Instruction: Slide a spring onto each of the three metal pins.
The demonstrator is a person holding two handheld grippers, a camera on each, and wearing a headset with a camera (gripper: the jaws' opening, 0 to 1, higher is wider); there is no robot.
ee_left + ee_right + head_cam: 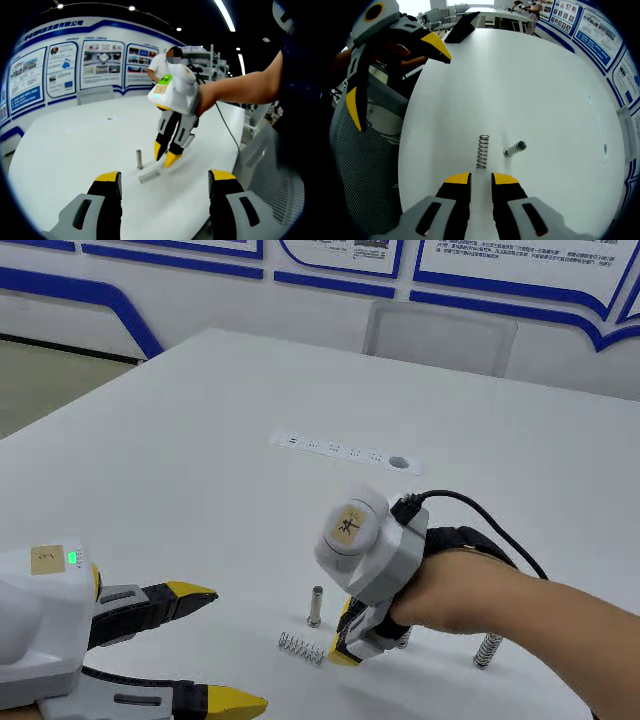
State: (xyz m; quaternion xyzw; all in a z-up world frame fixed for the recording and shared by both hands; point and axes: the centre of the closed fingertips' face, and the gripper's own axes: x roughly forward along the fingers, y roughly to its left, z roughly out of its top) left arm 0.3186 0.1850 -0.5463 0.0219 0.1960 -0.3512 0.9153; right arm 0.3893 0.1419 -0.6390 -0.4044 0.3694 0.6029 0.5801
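- Now the step in hand looks like picking up the loose spring (302,647). It lies flat on the white table (200,440), just beside the upright bare pin (316,605). Another pin (487,650), off to the right, already wears its spring
- To do it well, I would pinch the spring near one end rather than mid-coil, so a free end can lead over the pin top. The squeeze should be light, since thin coils may crush or flick away
- Next, tip it upright, line its bore over the pin and let it drop rather than push it
- Right gripper (345,648) points steeply down at the table, tips just right of the spring and close above the surface. Its jaws are nearly together with a narrow gap and hold nothing
- From the right gripper view, spring and pin sit just ahead of the tips, the spring lying roughly along the jaw line
- The hand (450,590) wraps the gripper body from behind, with the forearm coming in from the right
- Left gripper (215,648) sits low at the near left, roughly level, jaws wide apart and empty, aimed toward the pin
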